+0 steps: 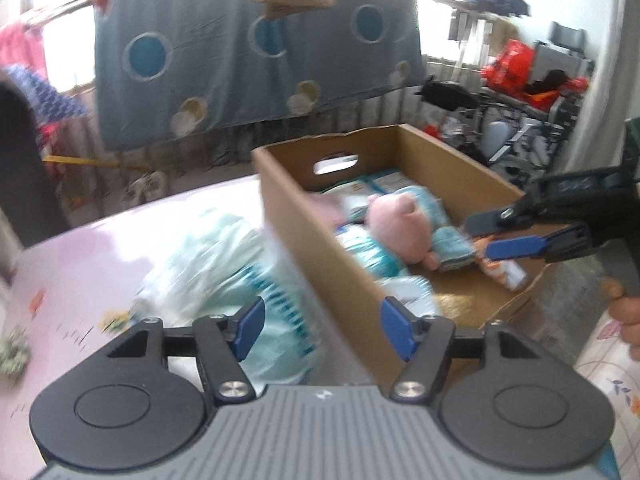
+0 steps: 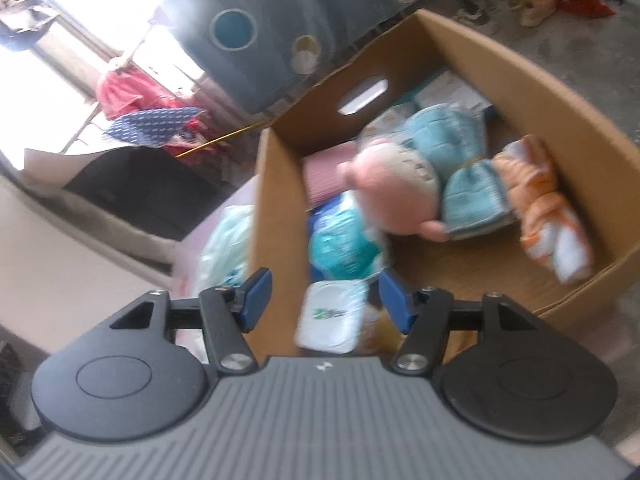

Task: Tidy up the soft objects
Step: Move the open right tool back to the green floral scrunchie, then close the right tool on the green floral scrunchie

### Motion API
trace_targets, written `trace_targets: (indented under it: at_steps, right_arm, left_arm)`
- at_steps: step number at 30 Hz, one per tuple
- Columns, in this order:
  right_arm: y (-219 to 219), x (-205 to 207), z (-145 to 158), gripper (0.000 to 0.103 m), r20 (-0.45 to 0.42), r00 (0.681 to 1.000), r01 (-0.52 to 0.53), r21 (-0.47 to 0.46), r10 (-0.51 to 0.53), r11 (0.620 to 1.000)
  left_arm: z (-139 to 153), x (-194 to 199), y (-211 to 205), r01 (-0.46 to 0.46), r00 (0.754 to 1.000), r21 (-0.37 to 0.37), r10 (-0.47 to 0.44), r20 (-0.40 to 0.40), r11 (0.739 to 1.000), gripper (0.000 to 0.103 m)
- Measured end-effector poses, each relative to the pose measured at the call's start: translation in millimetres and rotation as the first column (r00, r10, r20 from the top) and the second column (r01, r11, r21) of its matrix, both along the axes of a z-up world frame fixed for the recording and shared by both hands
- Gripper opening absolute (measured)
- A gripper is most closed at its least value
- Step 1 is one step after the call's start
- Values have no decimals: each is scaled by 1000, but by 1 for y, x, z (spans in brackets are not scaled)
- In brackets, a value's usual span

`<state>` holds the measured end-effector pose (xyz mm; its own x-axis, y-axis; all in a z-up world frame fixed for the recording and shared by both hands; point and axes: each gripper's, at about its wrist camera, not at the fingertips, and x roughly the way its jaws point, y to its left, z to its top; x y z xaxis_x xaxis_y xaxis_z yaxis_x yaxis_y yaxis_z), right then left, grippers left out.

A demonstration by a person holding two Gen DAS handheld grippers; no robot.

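Right claw (image 2: 324, 300) gapes empty above blurred pink plush (image 2: 394, 196) in box (image 2: 276, 216)

The left wrist camera looked forward from low over the pink table (image 1: 80, 248), close to the near corner of the cardboard box (image 1: 320, 248). The right wrist camera looked down into the same box (image 2: 280, 208) from higher up, tilted and close. Both views shared the box, the pink plush (image 1: 396, 224) (image 2: 392, 196) inside and the blue cloth (image 1: 248, 60) (image 2: 280, 12) hanging behind.
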<state>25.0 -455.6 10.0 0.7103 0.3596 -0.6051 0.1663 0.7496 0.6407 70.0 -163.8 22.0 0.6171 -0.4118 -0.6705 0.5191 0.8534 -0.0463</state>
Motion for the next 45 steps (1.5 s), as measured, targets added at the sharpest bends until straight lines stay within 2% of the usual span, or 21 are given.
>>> trace_targets:
  at_steps: [5, 9, 13, 15, 21, 23, 26, 29, 32, 34, 39, 42, 45]
  right_arm:
    - [34, 12, 6, 67, 9, 995, -95, 15, 94, 995]
    - [69, 23, 12, 68, 26, 983, -181, 24, 180, 983]
    - [110, 37, 15, 69, 36, 962, -271, 30, 270, 962]
    - [134, 46, 15, 69, 34, 947, -320, 31, 318, 947]
    - [204, 70, 8, 69, -10, 898, -438, 48, 439, 897]
    - [227, 76, 6, 69, -21, 882, -470, 58, 472, 881]
    - [262, 89, 5, 69, -31, 853, -517, 76, 521, 852]
    - [298, 110, 5, 69, -24, 818, -570, 99, 575, 815]
    - [336, 144, 0, 69, -25, 780, -620, 111, 626, 777]
    - [358, 171, -6, 69, -34, 762, -641, 103, 647, 760]
    - [416, 246, -38, 66, -73, 720, -687, 65, 690, 724]
    - [449, 282, -63, 62, -110, 689, -720, 16, 717, 694]
    - [476, 307, -89, 61, -139, 665, -743, -26, 734, 668]
  left_arm:
    - [-7, -6, 49, -139, 990, 4, 139, -10, 990, 71]
    - [-16, -10, 92, -274, 961, 35, 275, -7, 961, 72]
    - [-25, -10, 140, -411, 910, 44, 413, -47, 911, 73]
    - [-32, -10, 167, -481, 872, 33, 482, -89, 876, 73]
    - [-46, -15, 223, -615, 780, 13, 611, -131, 788, 73]
    - [-50, -18, 235, -650, 753, 27, 649, -108, 759, 73]
    - [-55, -17, 248, -707, 704, 59, 709, -33, 705, 76]
    - [-63, -6, 252, -757, 653, 104, 753, 79, 645, 76]
    - [-74, 15, 250, -786, 619, 149, 762, 192, 600, 76]
    - [-82, 31, 249, -789, 614, 159, 755, 232, 593, 76]
    - [-103, 75, 258, -781, 625, 190, 735, 264, 595, 75]
    - [-122, 103, 263, -758, 652, 250, 714, 255, 603, 72]
    - [-138, 124, 269, -713, 698, 290, 686, 208, 638, 71]
